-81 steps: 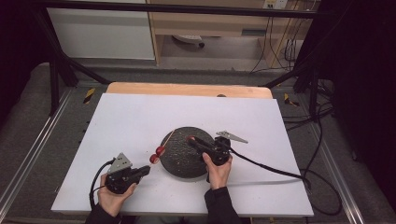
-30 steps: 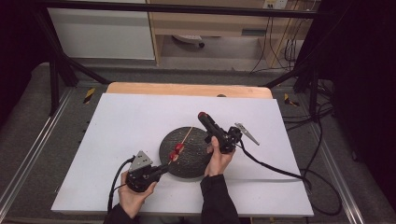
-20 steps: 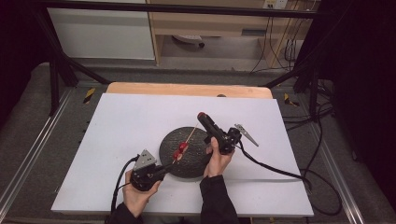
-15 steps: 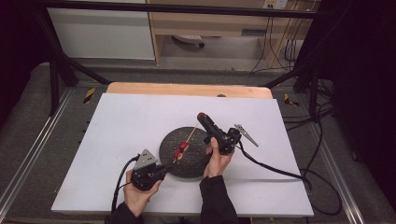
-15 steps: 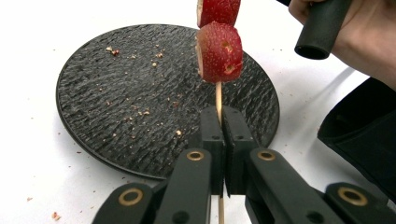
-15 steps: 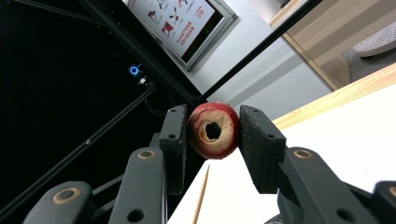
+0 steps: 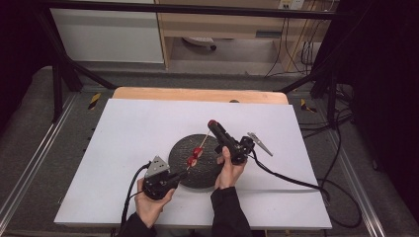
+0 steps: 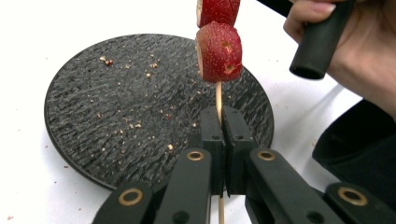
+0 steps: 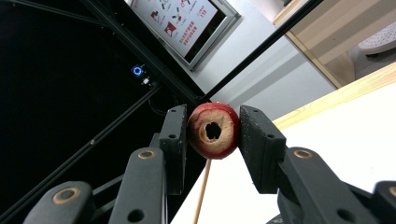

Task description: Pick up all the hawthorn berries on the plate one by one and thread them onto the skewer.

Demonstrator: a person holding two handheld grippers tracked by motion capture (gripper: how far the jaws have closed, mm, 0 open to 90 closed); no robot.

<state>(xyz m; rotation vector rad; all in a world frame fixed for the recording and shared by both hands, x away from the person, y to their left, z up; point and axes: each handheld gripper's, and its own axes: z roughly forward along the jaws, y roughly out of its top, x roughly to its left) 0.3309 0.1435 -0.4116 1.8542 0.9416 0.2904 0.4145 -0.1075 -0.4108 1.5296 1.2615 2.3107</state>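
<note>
Left tool (image 8: 218,140) pinches a thin wooden skewer (image 8: 218,95) of cored hawthorn slices (image 8: 219,51) over the rough, crumb-dusted black plate (image 8: 116,107); right tool (image 9: 212,130) squeezes one ring-shaped slice (image 9: 213,130), skewer tip hidden behind.

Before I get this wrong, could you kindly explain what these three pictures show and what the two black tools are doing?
A person holds two hand-held clamps over a white table. One picture looks down from above; each of the others rides on one clamp. The left gripper pinches a thin wooden skewer carrying two red hollowed fruit pieces above a round black textured plate speckled with crumbs. The right gripper squeezes a third red cored fruit piece between its fingers.
</note>
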